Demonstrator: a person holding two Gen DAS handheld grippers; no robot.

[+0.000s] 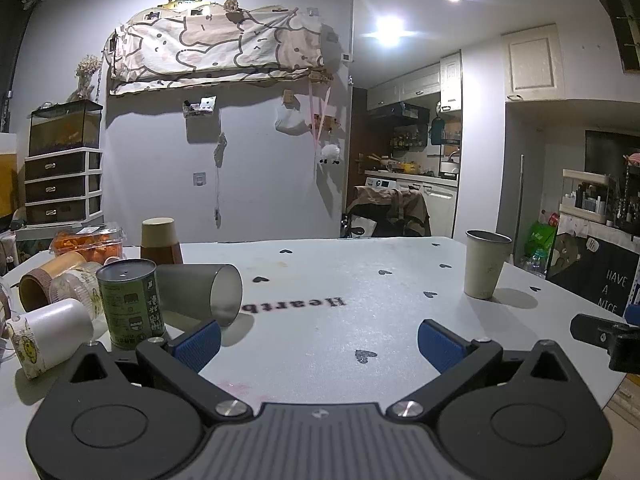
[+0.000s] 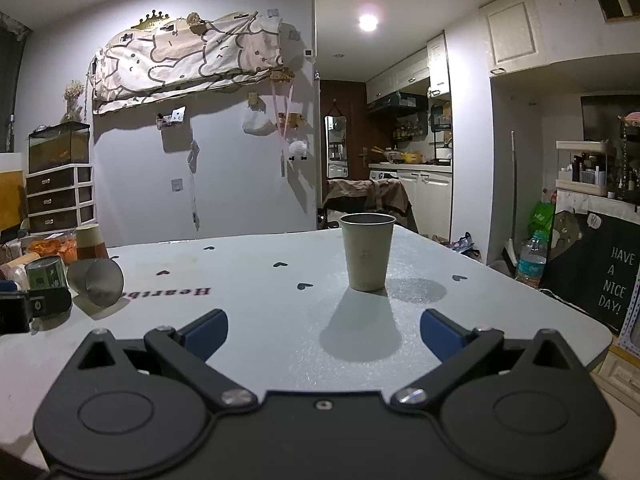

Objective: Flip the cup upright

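Note:
A grey cup lies on its side on the white table, its mouth facing right and toward me; it also shows in the right wrist view. A beige cup stands upright at the right; in the right wrist view the same cup is straight ahead. My left gripper is open and empty, its left fingertip just in front of the grey cup. My right gripper is open and empty, a short way in front of the beige cup.
At the left stand a green can, a brown cup upside down, a white cup on its side, a tape roll and a box of orange food. The table's right edge is near.

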